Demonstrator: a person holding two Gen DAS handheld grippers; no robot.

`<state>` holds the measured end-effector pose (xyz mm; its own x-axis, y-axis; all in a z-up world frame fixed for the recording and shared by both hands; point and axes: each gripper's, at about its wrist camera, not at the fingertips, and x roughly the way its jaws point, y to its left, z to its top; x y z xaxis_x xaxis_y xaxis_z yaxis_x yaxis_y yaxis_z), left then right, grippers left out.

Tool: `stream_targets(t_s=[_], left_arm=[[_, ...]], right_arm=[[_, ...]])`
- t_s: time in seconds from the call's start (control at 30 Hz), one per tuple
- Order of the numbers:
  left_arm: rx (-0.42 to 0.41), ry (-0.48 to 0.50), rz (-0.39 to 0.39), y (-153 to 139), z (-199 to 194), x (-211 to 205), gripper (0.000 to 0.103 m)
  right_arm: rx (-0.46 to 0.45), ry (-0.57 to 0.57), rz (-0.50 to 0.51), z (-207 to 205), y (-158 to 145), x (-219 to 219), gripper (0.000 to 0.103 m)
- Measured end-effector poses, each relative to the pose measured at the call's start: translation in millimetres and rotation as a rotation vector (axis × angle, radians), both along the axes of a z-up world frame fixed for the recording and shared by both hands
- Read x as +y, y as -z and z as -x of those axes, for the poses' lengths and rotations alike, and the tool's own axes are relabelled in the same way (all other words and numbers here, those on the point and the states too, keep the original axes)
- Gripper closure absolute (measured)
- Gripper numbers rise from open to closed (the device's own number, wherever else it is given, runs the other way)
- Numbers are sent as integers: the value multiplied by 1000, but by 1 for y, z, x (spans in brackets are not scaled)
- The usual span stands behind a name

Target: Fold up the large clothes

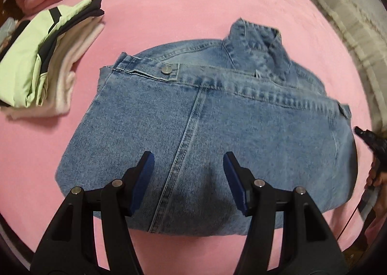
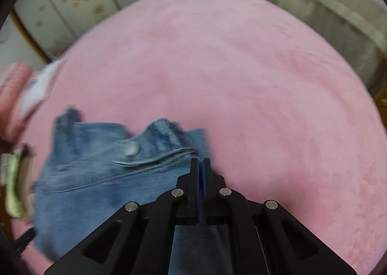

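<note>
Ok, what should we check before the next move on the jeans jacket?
1. Denim jacket lying folded on the pink blanket: ok.
2. Left gripper open above the denim, nothing between its pads: ok.
3. Right gripper shut at the jacket's edge; pinching cloth or empty: cannot tell.
4. Collar tucked flat: not ok, it sticks up.
5. Stack of folded clothes apart from the jacket: ok.

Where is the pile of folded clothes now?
In the left wrist view, the pile of folded clothes lies on the pink bedcover, left of the denim jacket.
</note>
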<state>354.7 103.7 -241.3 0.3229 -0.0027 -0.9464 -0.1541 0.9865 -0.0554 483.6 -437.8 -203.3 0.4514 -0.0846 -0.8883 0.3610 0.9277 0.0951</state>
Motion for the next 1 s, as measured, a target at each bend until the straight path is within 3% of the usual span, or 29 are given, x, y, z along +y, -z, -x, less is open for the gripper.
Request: stream_targets(t_s=[0.07,0.2,0.37,0.47,0.57,0.7,0.8,0.87,0.9,1.0], left_arm=[[21,3,-46,2,2,1,47],[28,-31,-99,6,7,22,47],[-5,-104,-83,11,-8,84,47],[-25,-113,-83,16,-32,119,47],[13,-62,-123,30,-60,135,43],[70,4,-113,53,-90,147,41],[75,41,-73,59,-97,151,42],[68,60,0,59,-97,151,56],[63,66,-14,58,-96,149,59],[39,110,-103,58,-93,144,83]], right_arm=[[47,80,132,5,-2,-10,102],[-60,82,-82,37,-25,-26,102],[7,-82,-58,66,-29,6,77],[18,-145,-47,80,-18,53,75],[49,-181,-62,98,-10,76,75],[88,-186,-90,104,17,118,75],[79,-194,-84,109,19,128,73],[77,-202,-89,103,24,135,72],[76,-202,-92,102,22,136,72],[75,-202,-104,101,11,129,72]])
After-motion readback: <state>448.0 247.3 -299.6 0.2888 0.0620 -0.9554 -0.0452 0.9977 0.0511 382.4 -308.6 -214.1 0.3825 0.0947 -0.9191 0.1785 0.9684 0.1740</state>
